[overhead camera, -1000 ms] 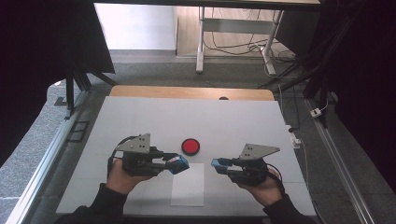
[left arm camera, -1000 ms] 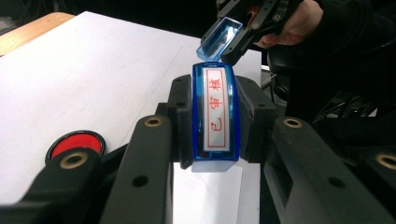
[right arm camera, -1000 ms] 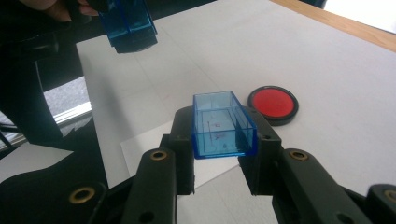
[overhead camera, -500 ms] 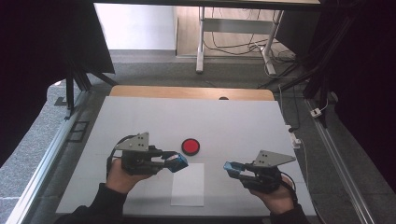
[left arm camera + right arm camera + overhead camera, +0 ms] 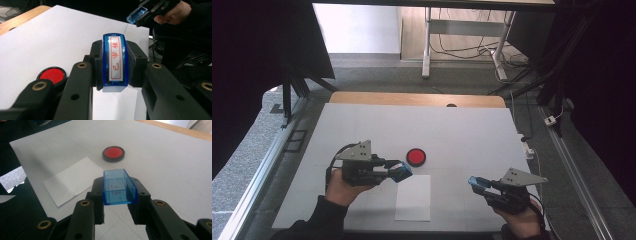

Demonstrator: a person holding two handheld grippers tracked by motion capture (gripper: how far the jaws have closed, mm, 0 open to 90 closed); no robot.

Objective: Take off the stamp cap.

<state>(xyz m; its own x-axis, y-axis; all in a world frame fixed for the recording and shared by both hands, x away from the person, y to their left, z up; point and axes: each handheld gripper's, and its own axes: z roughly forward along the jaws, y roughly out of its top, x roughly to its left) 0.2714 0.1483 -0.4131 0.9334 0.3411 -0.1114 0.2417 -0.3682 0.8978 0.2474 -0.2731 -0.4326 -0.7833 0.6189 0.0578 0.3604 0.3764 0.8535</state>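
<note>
You stood at a white surface [image 5: 362, 125] with a gripper in each hand. Your left gripper [image 5: 399, 171] was closed on a blue stamp [image 5: 115, 61], its jaws pressing on the two long sides. In the left gripper view the stamp faced the camera, showing a white strip with red characters inside a red border. From the high view, that gripper sat left of centre, pointing toward the middle of the surface, with the stamp just above the top left corner of a white sheet of paper [image 5: 413, 197].

Your right gripper [image 5: 475, 182] was closed on the stamp's clear blue cap [image 5: 119, 186], a hollow rectangular shell held with its open side up in the right gripper view. This gripper was at the near right of the surface, well apart from the left one, with the cap clear of the paper.

A round red ink pad [image 5: 416, 156] in a black case lay open on the surface, just beyond the paper and near the stamp.
</note>
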